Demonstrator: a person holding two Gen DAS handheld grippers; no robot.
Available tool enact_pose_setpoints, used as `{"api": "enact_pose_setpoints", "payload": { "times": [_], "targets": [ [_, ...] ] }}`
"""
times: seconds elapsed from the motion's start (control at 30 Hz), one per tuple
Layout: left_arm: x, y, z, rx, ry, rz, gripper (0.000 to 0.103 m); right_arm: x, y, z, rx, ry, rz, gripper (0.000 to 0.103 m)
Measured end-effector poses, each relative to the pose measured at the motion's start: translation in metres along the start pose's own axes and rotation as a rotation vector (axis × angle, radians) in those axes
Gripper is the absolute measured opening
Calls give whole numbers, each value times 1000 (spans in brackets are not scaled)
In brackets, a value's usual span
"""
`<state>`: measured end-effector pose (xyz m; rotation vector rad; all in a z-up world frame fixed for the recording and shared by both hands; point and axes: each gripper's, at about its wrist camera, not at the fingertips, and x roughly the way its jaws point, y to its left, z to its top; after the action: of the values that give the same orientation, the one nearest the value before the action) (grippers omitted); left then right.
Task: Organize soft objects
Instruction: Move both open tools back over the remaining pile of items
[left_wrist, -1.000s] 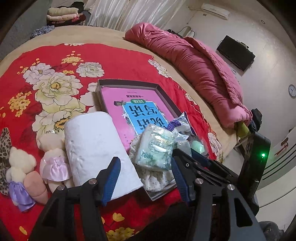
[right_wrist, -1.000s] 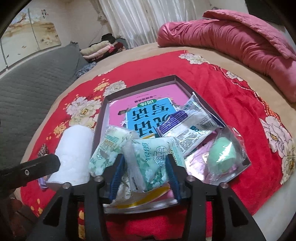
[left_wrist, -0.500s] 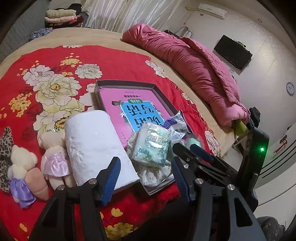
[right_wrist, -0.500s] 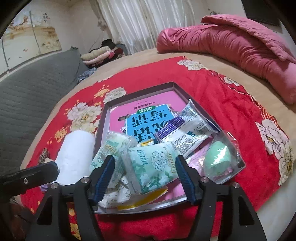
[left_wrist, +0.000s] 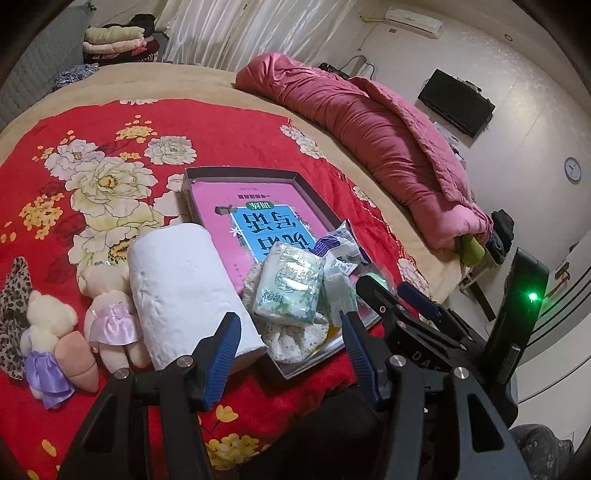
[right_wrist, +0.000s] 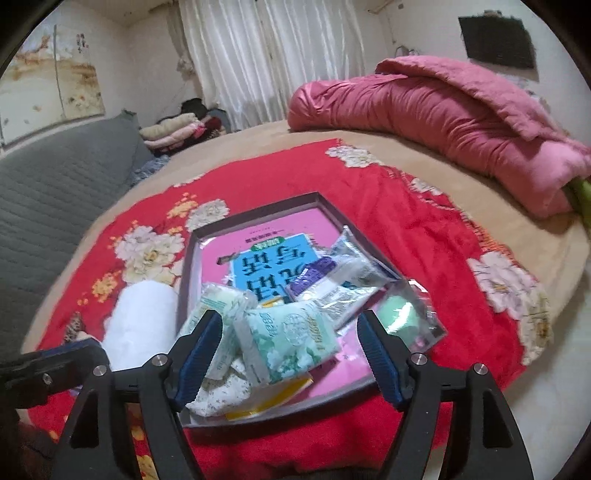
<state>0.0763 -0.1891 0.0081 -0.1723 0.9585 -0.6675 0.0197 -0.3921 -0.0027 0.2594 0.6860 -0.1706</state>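
1. Red floral blanket (left_wrist: 229, 129) covers the bed, pink quilt (right_wrist: 443, 107) heaped at the far side.
2. Green tissue pack (right_wrist: 291, 339) lies in the shallow box (right_wrist: 258, 216) (on other packets).
3. Right gripper (right_wrist: 290, 354) fingers spread wide around it, not touching.
4. Left gripper (left_wrist: 291, 350) wide too, empty, near the paper roll (left_wrist: 184, 284).

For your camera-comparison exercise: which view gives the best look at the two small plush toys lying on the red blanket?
The left wrist view. Both plush toys lie unobstructed there beside the white paper roll, showing dresses and faces. The right wrist view hides them almost entirely behind the roll and the left gripper; only a blurred scrap shows.
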Motion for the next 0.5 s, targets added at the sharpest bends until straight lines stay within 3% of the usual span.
{"api": "enact_pose_setpoints", "payload": {
  "times": [0.1, 0.5],
  "targets": [
    [-5, 0, -2, 3, -9, 8, 57, -8, 8, -1, -26, -9, -41, 77],
    [-21, -2, -14, 12, -24, 13, 62, -32, 38, -7, -113, -56, -62, 77]
  ]
}}
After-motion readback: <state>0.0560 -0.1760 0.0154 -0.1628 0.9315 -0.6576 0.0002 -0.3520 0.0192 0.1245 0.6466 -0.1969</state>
